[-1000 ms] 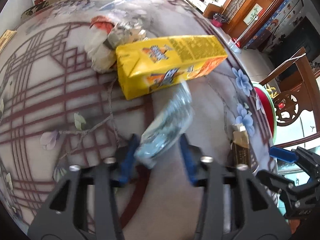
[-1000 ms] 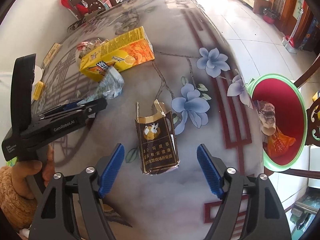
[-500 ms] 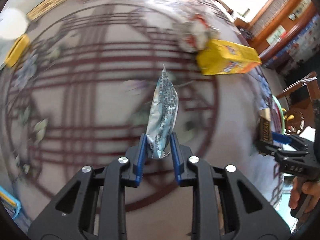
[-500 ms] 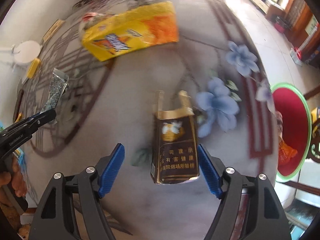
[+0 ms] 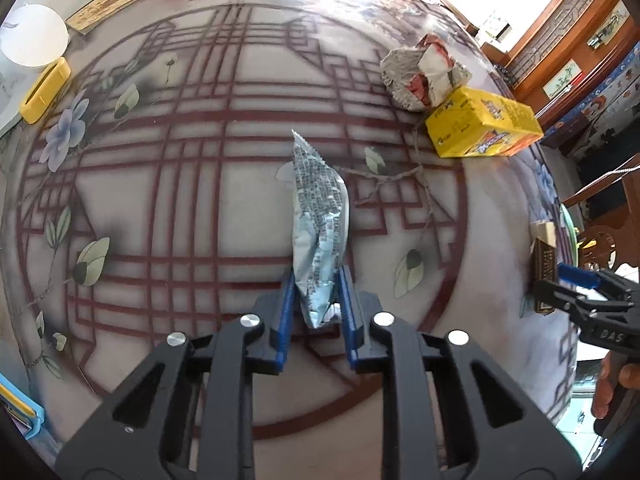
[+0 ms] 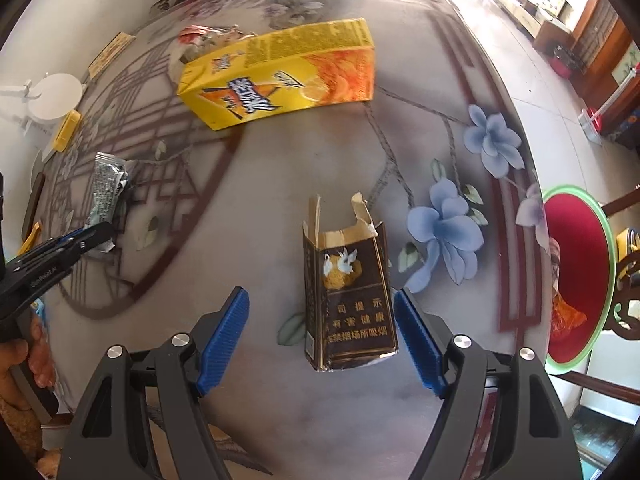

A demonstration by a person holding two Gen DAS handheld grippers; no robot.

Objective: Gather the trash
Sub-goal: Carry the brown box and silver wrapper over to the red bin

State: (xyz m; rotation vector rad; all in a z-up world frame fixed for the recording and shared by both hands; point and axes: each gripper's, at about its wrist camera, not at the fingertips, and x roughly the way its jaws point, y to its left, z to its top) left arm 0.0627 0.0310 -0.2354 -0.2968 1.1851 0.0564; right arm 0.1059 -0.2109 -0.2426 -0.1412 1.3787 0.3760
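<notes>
My left gripper [image 5: 316,300] is shut on a silvery blue snack wrapper [image 5: 318,216] and holds it upright above the table; it also shows in the right wrist view [image 6: 105,192]. My right gripper [image 6: 322,324] is open, its blue pads on either side of a torn brown cigarette pack [image 6: 348,292] lying on the table. A yellow juice carton [image 6: 280,72] lies further back, with crumpled paper trash [image 5: 424,74] behind it. A red bin with a green rim [image 6: 576,276] stands off the table's right edge, with trash inside.
The round table [image 5: 160,200] has a red lattice and flower pattern. A white round object [image 5: 34,40], a yellow box [image 5: 44,90] and a card [image 5: 108,2] sit at its far left. Wooden chairs and cabinets stand to the right.
My left gripper closed on the wrapper, lifted it and swung left, away from the carton. My right gripper moved forward so the cigarette pack sits between its open pads.
</notes>
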